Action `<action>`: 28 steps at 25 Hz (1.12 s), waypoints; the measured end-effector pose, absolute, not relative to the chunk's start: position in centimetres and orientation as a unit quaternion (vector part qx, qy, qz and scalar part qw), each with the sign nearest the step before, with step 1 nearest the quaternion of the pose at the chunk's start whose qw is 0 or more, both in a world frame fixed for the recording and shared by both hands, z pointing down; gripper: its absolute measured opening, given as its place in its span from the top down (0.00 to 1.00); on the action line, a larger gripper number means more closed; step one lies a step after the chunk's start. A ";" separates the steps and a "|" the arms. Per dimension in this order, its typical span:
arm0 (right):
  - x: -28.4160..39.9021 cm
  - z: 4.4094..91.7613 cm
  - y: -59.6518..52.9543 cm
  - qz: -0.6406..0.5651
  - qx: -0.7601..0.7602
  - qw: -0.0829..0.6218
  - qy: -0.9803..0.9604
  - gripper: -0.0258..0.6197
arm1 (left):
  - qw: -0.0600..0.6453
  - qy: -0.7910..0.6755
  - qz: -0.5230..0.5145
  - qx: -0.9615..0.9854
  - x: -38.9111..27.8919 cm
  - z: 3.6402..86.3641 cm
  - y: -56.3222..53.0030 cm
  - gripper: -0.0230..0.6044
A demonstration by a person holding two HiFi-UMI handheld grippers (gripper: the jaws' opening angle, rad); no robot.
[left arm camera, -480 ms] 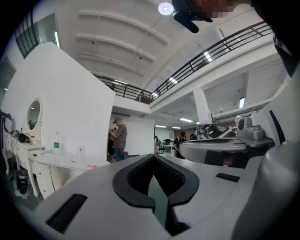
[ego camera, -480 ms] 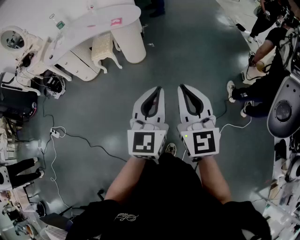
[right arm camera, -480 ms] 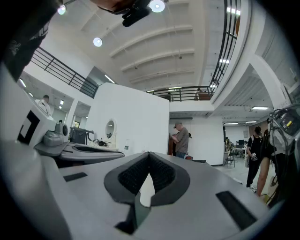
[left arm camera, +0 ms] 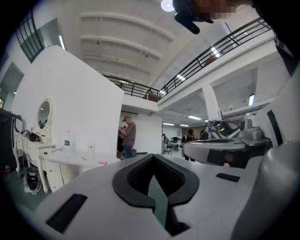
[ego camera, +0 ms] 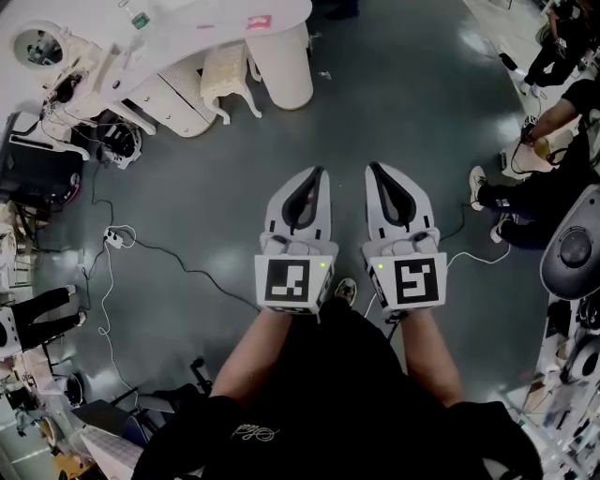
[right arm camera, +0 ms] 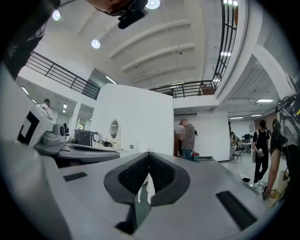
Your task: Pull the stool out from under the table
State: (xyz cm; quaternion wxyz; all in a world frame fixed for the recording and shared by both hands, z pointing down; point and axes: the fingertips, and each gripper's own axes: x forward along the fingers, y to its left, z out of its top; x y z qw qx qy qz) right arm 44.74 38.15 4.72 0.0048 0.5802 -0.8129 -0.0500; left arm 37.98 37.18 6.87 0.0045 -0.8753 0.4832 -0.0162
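Head view, progress: nothing is done yet; the stool (ego camera: 228, 77) sits tucked partly beneath the white bench (ego camera: 202, 28), ahead and to my left.
Left to do: I judge all of it remains, meaning the approach, a grip on the stool, then the pull.
Left gripper (ego camera: 314, 183): jaws closed on nothing, pointing forward, well apart from the stool.
Right gripper (ego camera: 377, 178): jaws closed and empty too, just beside the left one and parallel to it.
Arms: both forearms reach forward from my torso, holding the grippers over bare grey floor (ego camera: 403, 84).
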 end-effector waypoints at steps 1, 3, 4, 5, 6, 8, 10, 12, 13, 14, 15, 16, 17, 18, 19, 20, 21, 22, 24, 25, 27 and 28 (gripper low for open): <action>44.2 5.0 37.6 -0.049 0.580 0.009 -0.813 0.95 | 0.004 0.484 -0.017 -0.875 37.4 7.1 36.7 0.95; 43.1 5.3 36.3 -0.047 0.579 0.011 -0.814 0.95 | 0.002 0.487 -0.018 -0.873 36.2 7.6 35.5 0.95; 42.6 5.4 35.6 -0.046 0.578 0.011 -0.814 0.95 | -0.002 0.489 -0.017 -0.872 35.7 7.8 34.8 0.95; 42.1 5.4 34.9 -0.045 0.578 0.012 -0.815 0.95 | -0.008 0.491 -0.015 -0.871 35.3 7.9 34.0 0.95; 41.7 5.4 34.2 -0.044 0.577 0.014 -0.816 0.95 | -0.013 0.493 -0.012 -0.870 34.9 7.9 33.3 0.95; 40.9 5.1 32.4 -0.045 0.576 0.016 -0.816 0.95 | -0.013 0.490 -0.013 -0.871 34.1 7.7 31.6 0.95; 39.6 4.8 30.6 -0.042 0.576 0.017 -0.816 0.95 | -0.011 0.486 -0.016 -0.874 33.0 7.4 30.0 0.95; 37.6 4.6 29.0 -0.038 0.573 0.021 -0.818 0.95 | -0.015 0.486 -0.024 -0.874 31.4 7.2 28.3 0.95; 36.5 4.6 28.1 -0.037 0.571 0.022 -0.820 0.95 | -0.017 0.487 -0.031 -0.873 30.4 7.2 27.4 0.95; 35.4 4.5 27.3 -0.036 0.570 0.022 -0.821 0.95 | -0.017 0.488 -0.035 -0.872 29.5 7.1 26.6 0.95; 34.4 4.4 26.5 -0.036 0.569 0.022 -0.821 0.95 | -0.017 0.487 -0.035 -0.873 28.7 6.9 25.8 0.95; 33.4 4.3 25.7 -0.036 0.568 0.022 -0.822 0.95 | -0.018 0.484 -0.032 -0.874 28.0 6.7 25.1 0.95; 32.5 4.2 25.0 -0.037 0.567 0.023 -0.823 0.95 | -0.017 0.482 -0.028 -0.875 27.3 6.5 24.5 0.95; 31.7 4.0 24.3 -0.038 0.566 0.024 -0.823 0.95 | -0.017 0.480 -0.026 -0.877 26.6 6.3 23.9 0.95; 30.9 3.9 23.6 -0.039 0.565 0.025 -0.824 0.95 | -0.016 0.478 -0.025 -0.878 25.9 6.1 23.3 0.95; 30.2 3.8 22.9 -0.040 0.565 0.027 -0.824 0.95 | -0.016 0.477 -0.024 -0.879 25.2 6.0 22.7 0.95; 29.4 3.7 22.4 -0.041 0.564 0.030 -0.824 0.95 | -0.017 0.475 -0.024 -0.879 24.5 6.0 22.2 0.95; 28.8 3.7 21.8 -0.041 0.564 0.032 -0.824 0.95 | -0.019 0.475 -0.024 -0.879 23.7 5.9 21.7 0.95; 27.5 3.8 20.9 -0.040 0.561 0.036 -0.826 0.95 | -0.023 0.479 -0.022 -0.877 22.2 5.9 20.6 0.95; 27.1 3.9 20.4 -0.040 0.558 0.040 -0.828 0.95 | -0.027 0.482 -0.020 -0.876 21.7 5.9 19.9 0.95; 26.5 4.0 19.1 -0.040 0.551 0.048 -0.832 0.95 | -0.033 0.487 -0.015 -0.872 21.2 6.1 18.6 0.95; 26.3 4.1 18.3 -0.040 0.549 0.050 -0.833 0.95 | -0.035 0.490 -0.013 -0.871 21.0 6.1 17.9 0.95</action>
